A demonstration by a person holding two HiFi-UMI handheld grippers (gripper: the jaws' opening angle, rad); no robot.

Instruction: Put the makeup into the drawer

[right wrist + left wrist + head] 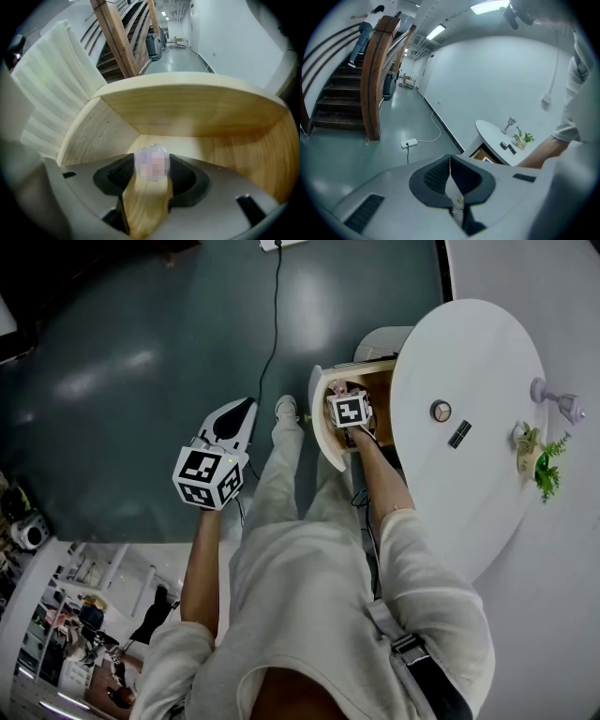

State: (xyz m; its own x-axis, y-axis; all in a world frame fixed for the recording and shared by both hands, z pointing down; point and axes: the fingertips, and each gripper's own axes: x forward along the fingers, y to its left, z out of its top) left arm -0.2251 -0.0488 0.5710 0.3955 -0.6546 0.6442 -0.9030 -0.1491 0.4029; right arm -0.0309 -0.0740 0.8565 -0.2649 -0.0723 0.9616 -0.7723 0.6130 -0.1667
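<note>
Cream sweatshirt shoulders and bare forearms fill the foot of the head view as a person works over a grey-green floor (pixel 131 352). The right gripper (pixel 341 395) points steeply down into an open pale wooden drawer (pixel 323 432) tucked under the left edge of a white oval tabletop (pixel 469 343). The left gripper (pixel 246 407) hangs well clear of the drawer, out over the floor beside the person's leg. A small round disc (pixel 440 411) and a black bar (pixel 458 434) lie near the tabletop's drawer-side edge, and a green potted plant (pixel 541 465) stands at its far right edge.

Seen from the left gripper view, that tool's dark pads are pressed together with nothing between them. A white power strip (pixel 408 143) lies on the floor beyond, below a wooden staircase (pixel 342 89).

Seen from the right gripper view, the dark pads pinch a pale pink makeup item (pixel 151 161) on both sides. It sits at the jaw tips, inside the drawer and above its wooden floor, towards the corner where the left wall meets the curved panel. Whether it touches the floor cannot be told.
</note>
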